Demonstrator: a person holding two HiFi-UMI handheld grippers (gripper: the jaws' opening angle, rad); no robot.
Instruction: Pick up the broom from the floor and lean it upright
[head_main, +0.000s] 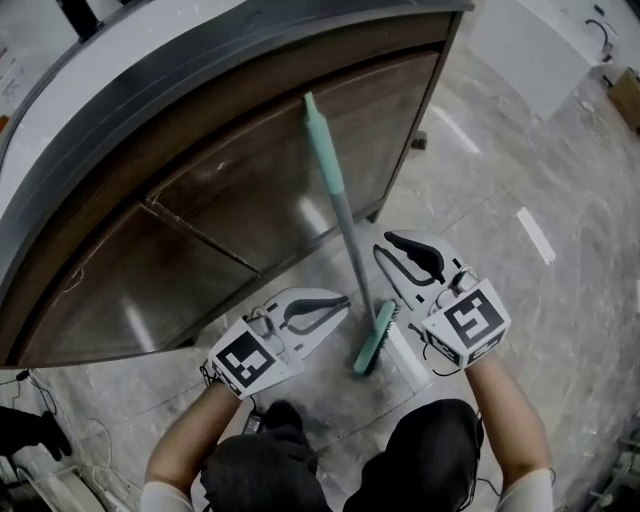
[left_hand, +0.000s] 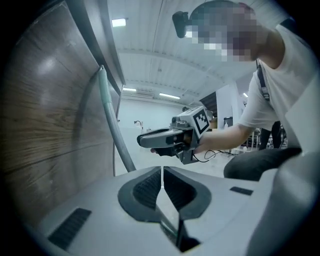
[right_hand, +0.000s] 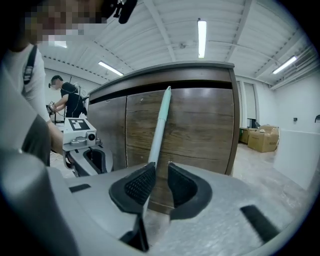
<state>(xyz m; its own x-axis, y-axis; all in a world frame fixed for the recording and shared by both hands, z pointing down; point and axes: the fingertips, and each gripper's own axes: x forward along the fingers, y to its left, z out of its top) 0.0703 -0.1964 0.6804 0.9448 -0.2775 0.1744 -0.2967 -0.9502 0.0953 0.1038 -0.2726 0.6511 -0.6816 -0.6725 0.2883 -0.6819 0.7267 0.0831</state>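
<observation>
Mint-green at the grip and grey below, the broom (head_main: 345, 225) is found upright, its head planted on the floor (head_main: 500, 210) and its handle tip rested against the wooden cabinet front (head_main: 200, 200), so it is propped by that lean alone. The left tongs (head_main: 343, 302) are pressed together and empty beside the head. The right tongs (head_main: 382, 244) are held slightly spread beside the handle with nothing pinched, so the task is judged essentially complete.

Person: white short sleeves (head_main: 165, 494), dark trousers (head_main: 430, 452). Left hand-held gripper (head_main: 343, 301) and right hand-held gripper (head_main: 384, 244): white shells, black ribbed pads, black-and-white marker cubes (head_main: 470, 322).
</observation>
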